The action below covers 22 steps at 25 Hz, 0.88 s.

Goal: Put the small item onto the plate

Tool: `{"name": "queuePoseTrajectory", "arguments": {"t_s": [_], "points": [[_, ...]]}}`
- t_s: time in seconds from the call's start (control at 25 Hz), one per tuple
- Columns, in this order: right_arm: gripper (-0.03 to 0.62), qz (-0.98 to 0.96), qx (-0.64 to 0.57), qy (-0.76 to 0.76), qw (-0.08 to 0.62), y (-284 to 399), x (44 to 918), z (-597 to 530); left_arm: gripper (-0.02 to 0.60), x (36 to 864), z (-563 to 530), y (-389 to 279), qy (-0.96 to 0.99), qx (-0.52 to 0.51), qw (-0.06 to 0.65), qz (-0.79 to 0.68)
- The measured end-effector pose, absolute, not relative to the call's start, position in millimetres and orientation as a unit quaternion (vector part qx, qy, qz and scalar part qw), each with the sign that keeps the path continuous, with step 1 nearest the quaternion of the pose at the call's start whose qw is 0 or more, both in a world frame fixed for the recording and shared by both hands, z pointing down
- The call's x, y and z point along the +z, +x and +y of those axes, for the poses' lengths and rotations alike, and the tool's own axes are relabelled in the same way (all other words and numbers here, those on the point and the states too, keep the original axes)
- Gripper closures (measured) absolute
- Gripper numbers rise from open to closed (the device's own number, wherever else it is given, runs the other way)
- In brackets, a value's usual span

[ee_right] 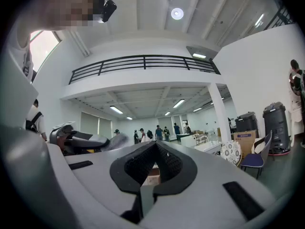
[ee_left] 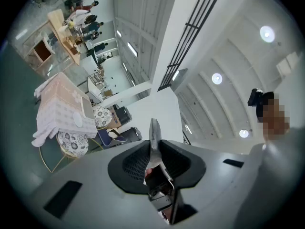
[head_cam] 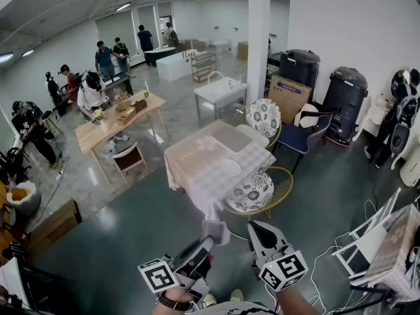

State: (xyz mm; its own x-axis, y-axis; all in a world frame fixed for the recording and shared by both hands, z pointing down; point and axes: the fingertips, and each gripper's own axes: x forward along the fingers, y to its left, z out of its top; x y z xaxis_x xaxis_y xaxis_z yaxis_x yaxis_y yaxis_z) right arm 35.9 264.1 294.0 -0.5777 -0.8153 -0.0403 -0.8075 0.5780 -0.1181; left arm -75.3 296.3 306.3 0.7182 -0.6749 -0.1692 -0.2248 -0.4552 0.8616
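Observation:
A white plate lies on a small table with a pale checked cloth, a few steps ahead of me on the green floor. My left gripper is held low at the near edge of the head view. It is shut on a thin flat grey item that sticks out past the jaws. In the left gripper view the grey item stands edge-on between the pads of my left gripper, with the table and plate far off. My right gripper is beside it, shut and empty.
Floral-cushioned chairs and a blue chair stand around the table. A white pillar rises behind it. Black bins line the right wall. A wooden table with several people is at the left. Cables lie on the floor at the right.

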Motion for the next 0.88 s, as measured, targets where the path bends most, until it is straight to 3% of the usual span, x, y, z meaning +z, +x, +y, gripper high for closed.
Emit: {"name": "queuePoseTrajectory", "arguments": {"t_s": [0.88], "points": [[0.580,0.894,-0.073,-0.441,0.044,47,301,255,0.505,312,283,-62,0.817,-0.235,0.426,-0.308]]}}
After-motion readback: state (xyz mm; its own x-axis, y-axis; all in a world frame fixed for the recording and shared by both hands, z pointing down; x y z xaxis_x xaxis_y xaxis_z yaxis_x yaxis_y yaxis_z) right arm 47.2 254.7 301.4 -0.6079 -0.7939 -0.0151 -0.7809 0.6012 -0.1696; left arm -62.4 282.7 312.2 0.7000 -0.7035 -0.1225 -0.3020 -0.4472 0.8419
